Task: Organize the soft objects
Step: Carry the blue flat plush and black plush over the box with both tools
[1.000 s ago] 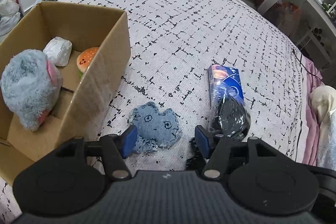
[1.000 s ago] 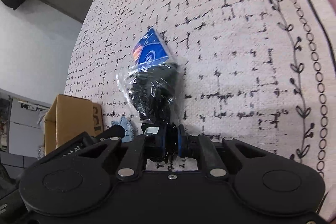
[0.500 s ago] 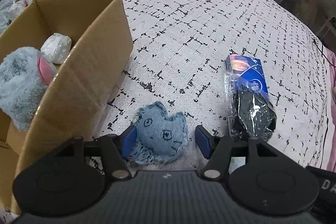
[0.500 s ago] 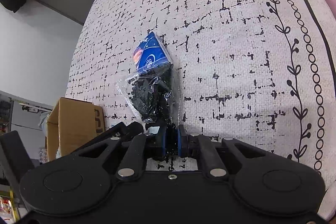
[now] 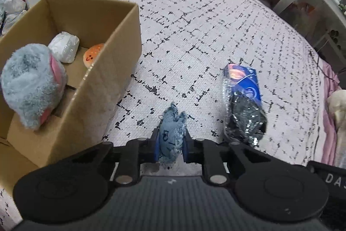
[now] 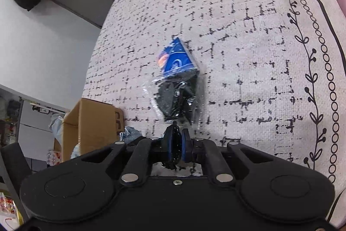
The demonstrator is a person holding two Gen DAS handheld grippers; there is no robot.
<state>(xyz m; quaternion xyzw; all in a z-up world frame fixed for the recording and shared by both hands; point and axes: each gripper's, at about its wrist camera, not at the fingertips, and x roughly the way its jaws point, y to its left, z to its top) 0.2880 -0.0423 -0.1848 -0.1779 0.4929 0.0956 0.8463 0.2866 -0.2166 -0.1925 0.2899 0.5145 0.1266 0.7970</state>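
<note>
Two handheld grippers work a patterned bedspread [image 5: 194,21] during a tidy-up of soft items. The left gripper [image 5: 169,142] has its jaws clenched on a small blue denim plush [image 5: 172,133], squeezed edge-on so its long axis runs away from the camera, frayed tip pointing to the far side of the bed. The right gripper [image 6: 175,147] pinches the near end of a clear plastic packet of dark fabric [image 6: 179,96], whose blue card header points far, the packet lying lengthwise along the jaws. Both grips look made for carrying to the open cardboard box [image 5: 112,70] at left, which already holds a fluffy blue-and-pink plush [image 5: 30,86], a white wrapped bundle [image 5: 64,49] and an orange burger toy [image 5: 93,54].
</note>
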